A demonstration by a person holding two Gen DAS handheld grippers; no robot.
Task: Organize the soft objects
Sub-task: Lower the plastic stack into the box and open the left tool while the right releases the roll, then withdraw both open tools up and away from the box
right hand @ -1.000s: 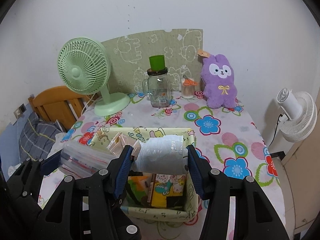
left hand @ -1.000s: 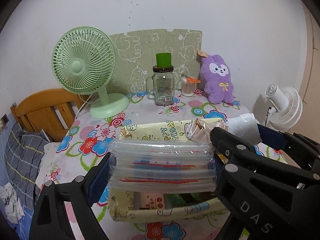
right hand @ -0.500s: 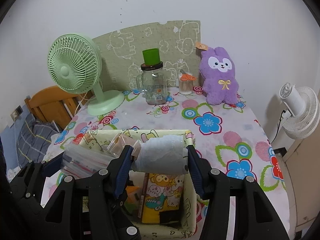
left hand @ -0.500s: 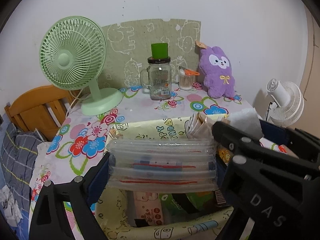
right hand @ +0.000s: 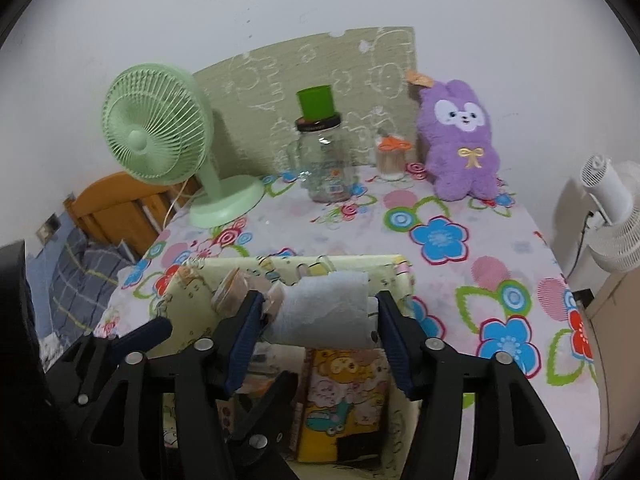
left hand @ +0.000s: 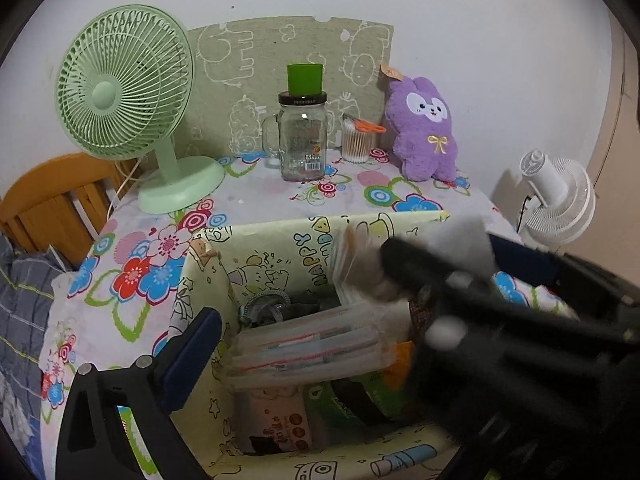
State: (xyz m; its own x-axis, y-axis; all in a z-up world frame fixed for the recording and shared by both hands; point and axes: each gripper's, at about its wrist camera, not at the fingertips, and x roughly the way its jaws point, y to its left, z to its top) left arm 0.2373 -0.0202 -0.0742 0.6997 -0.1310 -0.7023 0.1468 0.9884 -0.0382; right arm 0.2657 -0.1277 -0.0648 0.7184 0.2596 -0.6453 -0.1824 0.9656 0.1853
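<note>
Through the left wrist camera, the left gripper (left hand: 304, 340) is standing at its widest, its jaws having just been opening, and the stack of clear zip bags (left hand: 310, 350) between them is no longer pressed by the blue pad (left hand: 192, 356) on the near side. The stack is lying tilted on top of the packets already inside the yellow cartoon-print fabric bin (left hand: 280, 240). The other finger is blurred, so whether it is touching the stack is unclear. To finish this release well, the hand should probably be backing straight up and away, keeping the fingers from snagging the slippery bags or the soft bin wall.

Through the right wrist camera, the right gripper (right hand: 320, 322) is hovering over the far end of the same bin (right hand: 406, 276), with the roll of white soft paper (right hand: 324, 314) sitting between its blue pads. Its jaws have just been opening, and a small gap is showing at the right pad, so the roll looks loosened rather than clamped; it is not yet resting among the contents. It seems wise to be lowering it closer to the colourful packets (right hand: 344, 396) before widening further, so the roll is dropping inside and not rolling onto the floral tablecloth (right hand: 440, 236).
</note>
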